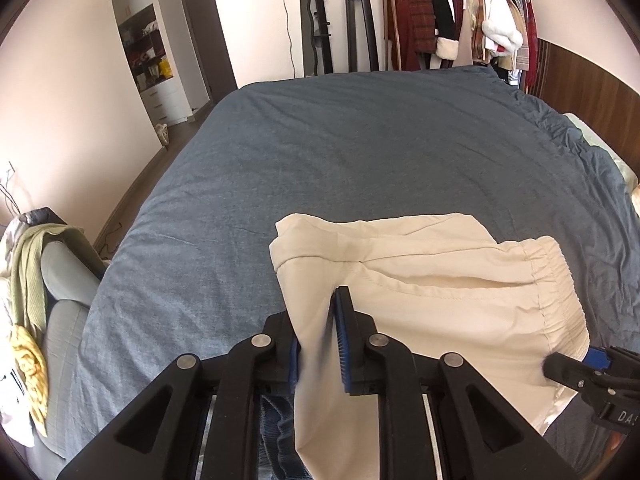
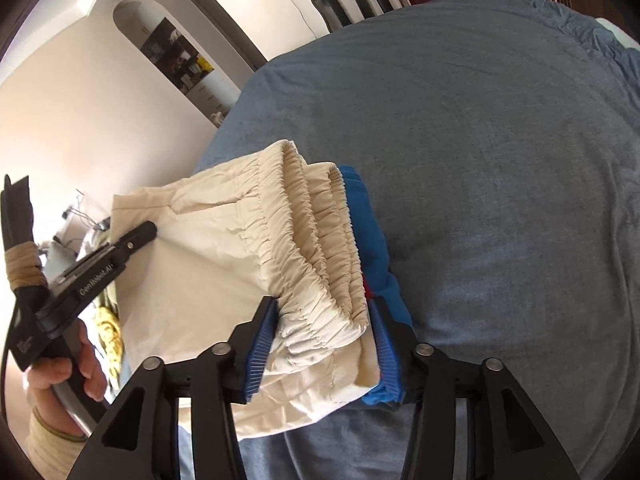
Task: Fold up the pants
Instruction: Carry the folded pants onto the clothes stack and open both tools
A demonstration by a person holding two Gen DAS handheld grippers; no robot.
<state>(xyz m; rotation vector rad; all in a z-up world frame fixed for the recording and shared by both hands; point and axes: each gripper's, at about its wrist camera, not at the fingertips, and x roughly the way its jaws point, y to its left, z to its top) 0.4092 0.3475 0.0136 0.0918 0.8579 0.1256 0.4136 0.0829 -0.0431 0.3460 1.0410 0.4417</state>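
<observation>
Cream pants [image 1: 432,280] with an elastic waistband [image 2: 316,240] are folded and held above the near edge of a bed with a blue cover [image 1: 340,152]. My left gripper [image 1: 320,344] is shut on the fabric at the left folded edge. My right gripper [image 2: 320,344] is shut on the bunched waistband layers; it shows at the right edge of the left wrist view [image 1: 568,368]. The left gripper also shows in the right wrist view [image 2: 140,236], held by a hand [image 2: 60,376].
A clothes rack [image 1: 460,12] stands behind the bed, a dark headboard [image 1: 580,76] at the right. A grey chair with draped clothes [image 1: 36,320] sits at the left. An arched shelf niche [image 1: 144,48] is in the far wall.
</observation>
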